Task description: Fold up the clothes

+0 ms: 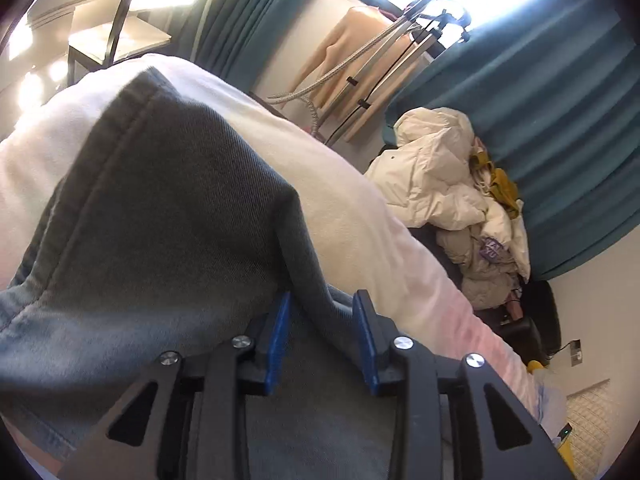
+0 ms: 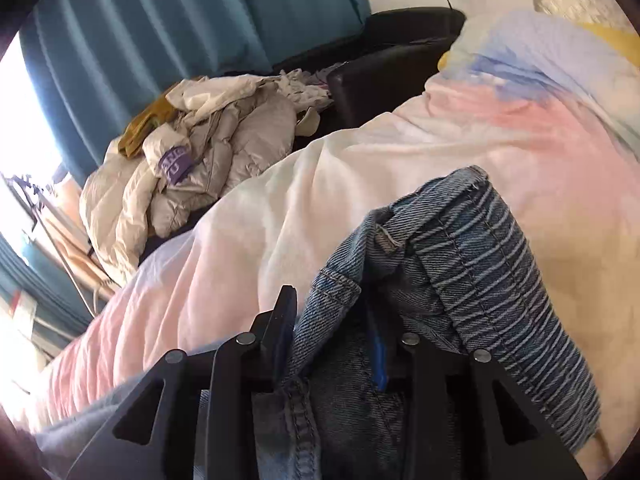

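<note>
Landmark: the bed (image 1: 360,208), covered with a pale cream and pink sheet; I give all places from it.
Garment: one pair of jeans (image 1: 168,216) lies on the bed, grey-blue in the left view, with the striped inside of the denim showing in the right view (image 2: 492,264).
Left claw (image 1: 322,344): I see the blue pads partly apart; a ridge of the jeans runs between them, but the pads do not seem to press on it, so I judge it is not gripping.
Right claw (image 2: 332,340): also partly apart; a bunched denim edge sits between the fingers, and I cannot tell for sure if the pads touch it. It looks loose.
Done so far: the cloth rests on the bed in at least a doubled layer, with one edge turned back over itself, so I judge one fold is laid down.
Left to do: I think the fold needs flattening, maybe one more fold. The whole shape of the jeans is not visible to me.
Other clothes: a heap of jackets (image 2: 192,168) lies on a dark chair beyond the bed, not folded.
</note>
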The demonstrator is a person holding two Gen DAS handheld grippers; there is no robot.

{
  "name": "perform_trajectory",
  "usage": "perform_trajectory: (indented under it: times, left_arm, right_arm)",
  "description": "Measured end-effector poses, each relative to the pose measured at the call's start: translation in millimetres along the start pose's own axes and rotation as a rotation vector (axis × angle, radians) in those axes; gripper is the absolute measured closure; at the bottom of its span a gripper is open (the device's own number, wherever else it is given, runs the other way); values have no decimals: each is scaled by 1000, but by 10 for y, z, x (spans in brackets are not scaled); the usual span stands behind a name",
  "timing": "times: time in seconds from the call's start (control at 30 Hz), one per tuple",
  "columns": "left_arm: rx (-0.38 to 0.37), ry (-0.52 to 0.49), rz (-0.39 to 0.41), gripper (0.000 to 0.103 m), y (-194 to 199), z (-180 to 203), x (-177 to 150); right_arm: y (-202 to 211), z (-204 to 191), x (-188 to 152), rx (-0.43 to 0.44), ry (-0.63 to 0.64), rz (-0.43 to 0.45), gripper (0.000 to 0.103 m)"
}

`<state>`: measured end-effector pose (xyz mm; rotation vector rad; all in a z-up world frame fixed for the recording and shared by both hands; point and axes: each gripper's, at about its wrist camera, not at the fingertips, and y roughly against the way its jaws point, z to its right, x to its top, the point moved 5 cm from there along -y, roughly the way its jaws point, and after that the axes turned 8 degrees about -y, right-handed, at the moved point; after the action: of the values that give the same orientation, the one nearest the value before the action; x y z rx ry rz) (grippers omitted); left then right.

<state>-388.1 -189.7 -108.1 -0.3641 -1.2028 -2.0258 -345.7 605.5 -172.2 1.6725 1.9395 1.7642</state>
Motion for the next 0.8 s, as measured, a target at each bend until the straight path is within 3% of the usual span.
perform_trajectory:
  times: [0.03, 0.13, 0.17, 0.3, 0.43, 0.5, 0.7, 0.8]
  left_arm:
    - [-19, 8, 34, 50, 173, -12, -81]
    - [-39, 58, 84, 46, 631, -133, -376]
    - [-48, 86, 93, 46, 762, -217, -495]
    - [-71, 299, 84, 45, 960, -707, -954]
    - [-147, 537, -17, 45, 711, -980, -1338]
    - [-160, 558, -44, 45, 585, -1000, -1402]
    - [-211, 520, 36, 45, 388, -975, -1228]
    - [-227, 476, 81, 45, 273, -952, -1083]
  right_arm:
    - [108, 8, -29, 3, 18, 1, 63]
    - [480, 64, -123, 19, 28, 11, 35]
    - [589, 98, -168, 25, 21, 9, 32]
    - [967, 278, -392, 61, -36, -23, 30]
    - [1153, 559, -702, 144, -209, -75, 29]
    - [1181, 716, -875, 186, -307, -104, 28]
    - [894, 1090, -1434, 364, -572, -193, 28]
    - [709, 1123, -1429, 417, -603, -193, 27]
